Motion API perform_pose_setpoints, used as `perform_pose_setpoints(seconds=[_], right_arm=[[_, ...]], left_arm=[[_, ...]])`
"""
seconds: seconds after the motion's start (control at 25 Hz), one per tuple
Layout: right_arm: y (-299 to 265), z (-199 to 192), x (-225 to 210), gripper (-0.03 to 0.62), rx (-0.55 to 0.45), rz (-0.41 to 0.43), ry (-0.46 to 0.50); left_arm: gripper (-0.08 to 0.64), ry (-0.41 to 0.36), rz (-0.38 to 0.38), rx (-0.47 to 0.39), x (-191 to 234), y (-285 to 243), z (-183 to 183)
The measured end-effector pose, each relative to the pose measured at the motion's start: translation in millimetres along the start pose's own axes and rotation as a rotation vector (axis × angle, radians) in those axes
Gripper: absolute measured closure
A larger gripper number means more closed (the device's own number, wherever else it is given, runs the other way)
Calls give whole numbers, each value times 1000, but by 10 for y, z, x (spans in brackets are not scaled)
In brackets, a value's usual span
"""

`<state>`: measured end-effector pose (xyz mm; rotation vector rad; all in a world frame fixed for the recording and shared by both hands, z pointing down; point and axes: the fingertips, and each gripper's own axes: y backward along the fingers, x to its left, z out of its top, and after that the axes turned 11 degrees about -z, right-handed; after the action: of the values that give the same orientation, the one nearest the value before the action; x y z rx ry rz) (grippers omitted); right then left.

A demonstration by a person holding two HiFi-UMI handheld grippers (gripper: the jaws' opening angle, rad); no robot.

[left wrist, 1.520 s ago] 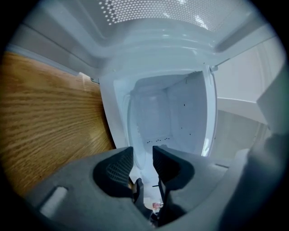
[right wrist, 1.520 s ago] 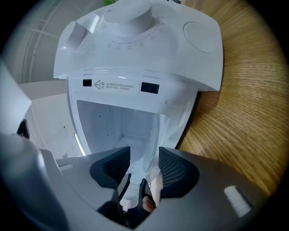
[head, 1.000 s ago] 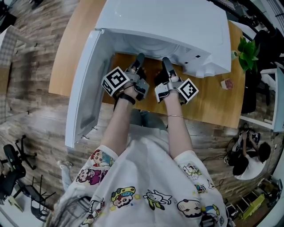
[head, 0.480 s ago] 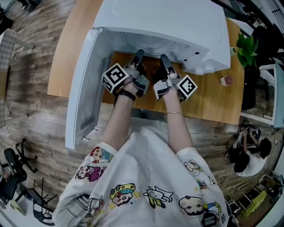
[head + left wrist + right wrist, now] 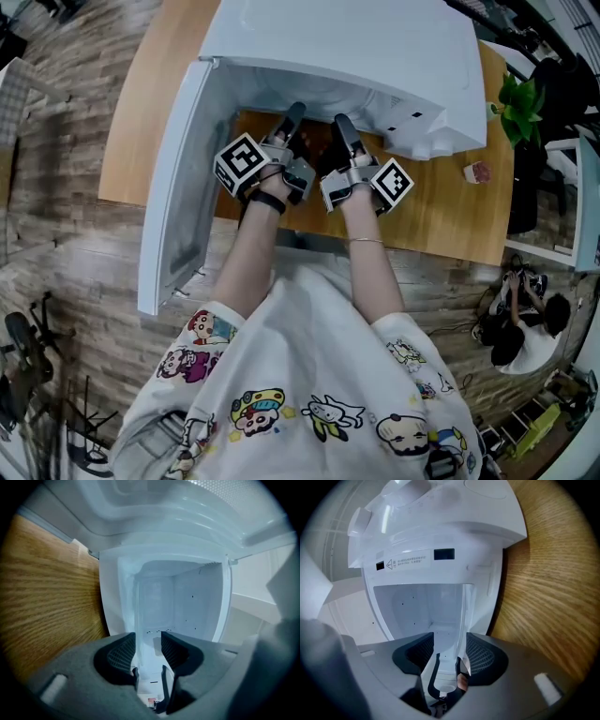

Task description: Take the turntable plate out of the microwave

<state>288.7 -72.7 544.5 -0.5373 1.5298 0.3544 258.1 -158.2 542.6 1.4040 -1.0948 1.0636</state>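
A white microwave stands on the wooden table with its door swung open to the left. Both grippers reach level into the cavity mouth, the left gripper beside the right gripper. The clear glass turntable plate shows edge-on between the left gripper jaws, which are opening; a gap shows beside one pad. In the right gripper view the plate edge lies against one pad of the right gripper, well apart from the other. I cannot make the plate out in the head view.
The open door walls off the left side. A potted plant and a small object sit at the table's right end. A person sits on the floor at the right. The table's front edge runs just under the wrists.
Both grippers stay at the cavity mouth, about where they were. Only the head camera has shifted slightly.
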Motion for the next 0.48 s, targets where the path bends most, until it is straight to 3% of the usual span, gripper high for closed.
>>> perform_pose_setpoints(seconds=[0.48], right_arm=[[-132, 22, 128, 402, -13, 24, -31]], left_arm=[[388, -17, -30, 8, -100, -31, -14]])
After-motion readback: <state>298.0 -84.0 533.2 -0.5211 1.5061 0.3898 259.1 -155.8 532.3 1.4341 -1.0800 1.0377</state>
